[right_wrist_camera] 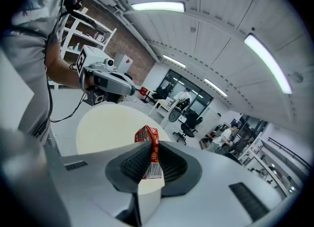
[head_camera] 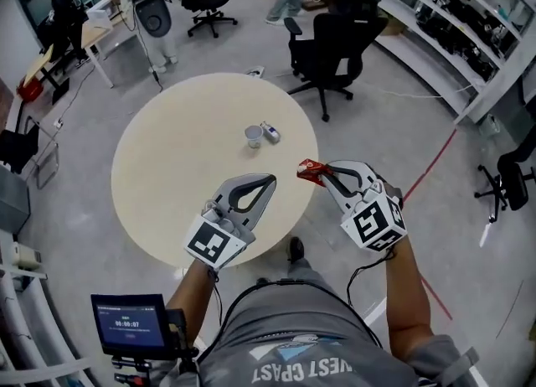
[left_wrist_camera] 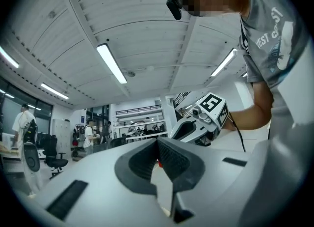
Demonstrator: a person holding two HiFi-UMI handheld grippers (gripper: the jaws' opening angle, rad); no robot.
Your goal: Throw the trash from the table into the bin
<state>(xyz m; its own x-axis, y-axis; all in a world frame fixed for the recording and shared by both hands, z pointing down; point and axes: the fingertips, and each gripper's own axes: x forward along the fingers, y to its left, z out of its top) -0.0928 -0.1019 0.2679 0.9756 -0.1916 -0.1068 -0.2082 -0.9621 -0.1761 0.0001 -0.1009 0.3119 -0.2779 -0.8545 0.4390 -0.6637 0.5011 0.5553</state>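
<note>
Lighting bright and even, from ceiling strip lights (left_wrist_camera: 112,64). They blow out to white in both gripper views. Shadows are faint, with no glare on the round table (head_camera: 167,167). Head view is sharp, but straight lines bow at the edges. Gripper views have heavy fisheye, black vignetted corners and a soft close foreground. The red packet (right_wrist_camera: 147,137) in the right gripper (right_wrist_camera: 148,164) is crisp, barcode visible.

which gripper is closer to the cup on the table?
Left. The left gripper is over the table, just short of the cup; the right gripper, shut on a red wrapper, is by its right edge, farther away.
</note>
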